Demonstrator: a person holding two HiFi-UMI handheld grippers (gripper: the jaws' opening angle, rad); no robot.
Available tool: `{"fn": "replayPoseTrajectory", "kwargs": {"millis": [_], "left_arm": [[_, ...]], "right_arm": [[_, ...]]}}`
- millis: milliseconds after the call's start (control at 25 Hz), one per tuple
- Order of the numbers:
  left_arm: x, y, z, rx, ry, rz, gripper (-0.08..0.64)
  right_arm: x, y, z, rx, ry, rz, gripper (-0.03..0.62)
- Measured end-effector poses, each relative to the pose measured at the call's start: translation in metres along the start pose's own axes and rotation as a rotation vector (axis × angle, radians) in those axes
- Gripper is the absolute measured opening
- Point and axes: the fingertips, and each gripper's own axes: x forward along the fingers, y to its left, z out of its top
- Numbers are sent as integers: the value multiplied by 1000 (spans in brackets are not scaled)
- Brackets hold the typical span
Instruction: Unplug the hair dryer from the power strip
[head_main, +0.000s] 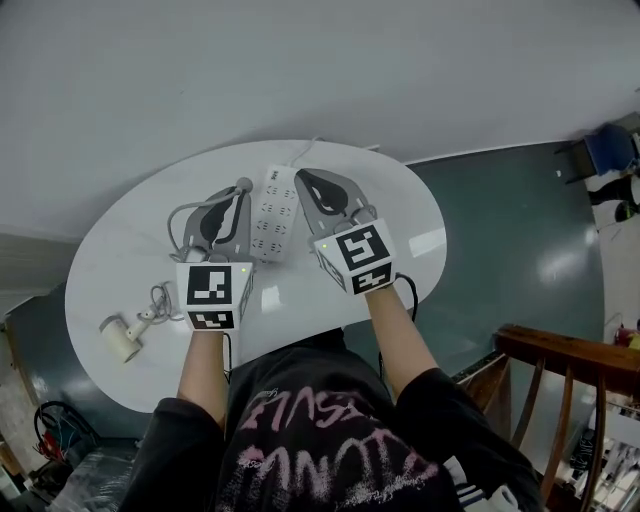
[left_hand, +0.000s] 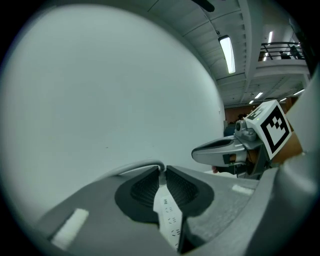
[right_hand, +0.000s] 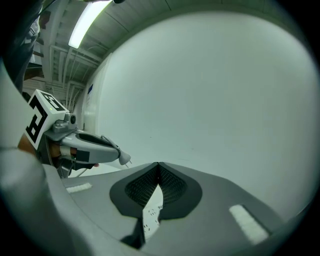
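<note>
The worktop (head_main: 120, 260) carried everything. The strip (head_main: 275, 215) lay at its middle, long axis pointing away from me, between my 2 claws and below both. The dryer (head_main: 124, 340) lay well off to the left, near the edge. Its cord (head_main: 185, 215) looped up to my left claw (head_main: 240, 190), which was clamped on the plug (right_hand: 123, 159), prongs bare, just left of the strip. My right claw (right_hand: 158, 165) was closed on nothing. I judged the plug out; only the slack cord might snag.

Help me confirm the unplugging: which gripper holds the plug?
The left gripper: the grey plug sits pinched at its tips, prongs bare. The right gripper is shut, empty.
</note>
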Motion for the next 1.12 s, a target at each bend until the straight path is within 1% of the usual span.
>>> {"fn": "replayPoseTrajectory", "kwargs": {"millis": [240, 440, 640, 800, 960, 1120], "left_arm": [[-14, 1, 21, 1, -30, 45, 51], [-24, 7, 43, 27, -108, 91, 51], [-35, 12, 60, 35, -146, 124, 51], [-43, 16, 76, 38, -178, 144, 51], [-47, 14, 94, 36, -206, 147, 52], [-50, 12, 105, 38, -224, 156, 52]], "right_arm": [[-15, -2, 24, -26, -47, 2, 12], [-25, -2, 44, -38, -97, 6, 12], [-34, -1, 65, -44, -150, 11, 14], [-46, -3, 84, -40, -187, -4, 14], [-56, -6, 100, -43, -224, -19, 14], [-66, -11, 110, -42, -251, -39, 14]]}}
